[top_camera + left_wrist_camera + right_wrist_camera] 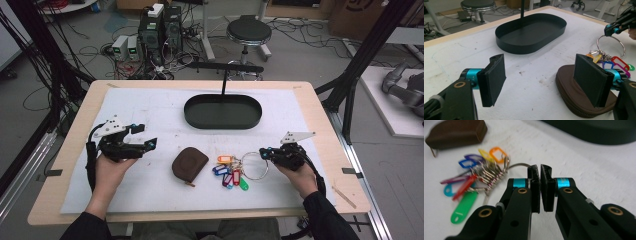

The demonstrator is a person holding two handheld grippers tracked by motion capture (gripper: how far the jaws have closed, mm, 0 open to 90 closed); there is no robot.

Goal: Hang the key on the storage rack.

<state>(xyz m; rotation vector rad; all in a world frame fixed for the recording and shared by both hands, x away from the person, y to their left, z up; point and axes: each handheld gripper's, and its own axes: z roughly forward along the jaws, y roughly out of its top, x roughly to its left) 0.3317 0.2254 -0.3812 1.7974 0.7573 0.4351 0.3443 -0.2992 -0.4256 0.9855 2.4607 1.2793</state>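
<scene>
A wire key ring (256, 179) with several coloured tags (230, 172) lies on the white mat, right of a brown zip pouch (190, 163). My right gripper (263, 152) comes in from the right and is shut on the ring's far edge. In the right gripper view the ring (520, 165) runs in between the closed pads of the right gripper (540, 168), with the tags (469, 177) and pouch (456, 132) to the left. My left gripper (146, 136) is open and held above the mat left of the pouch. Between its wide jaws (542, 80) is bare mat, with the pouch (569, 92) behind the right pad.
A black oval tray (222, 125) stands at the back centre of the mat, with a thin black post rising behind it. The tray's wall (531, 48) lies ahead of the left gripper. The wooden table edge (325, 125) frames the mat. A stool and cables are on the floor beyond.
</scene>
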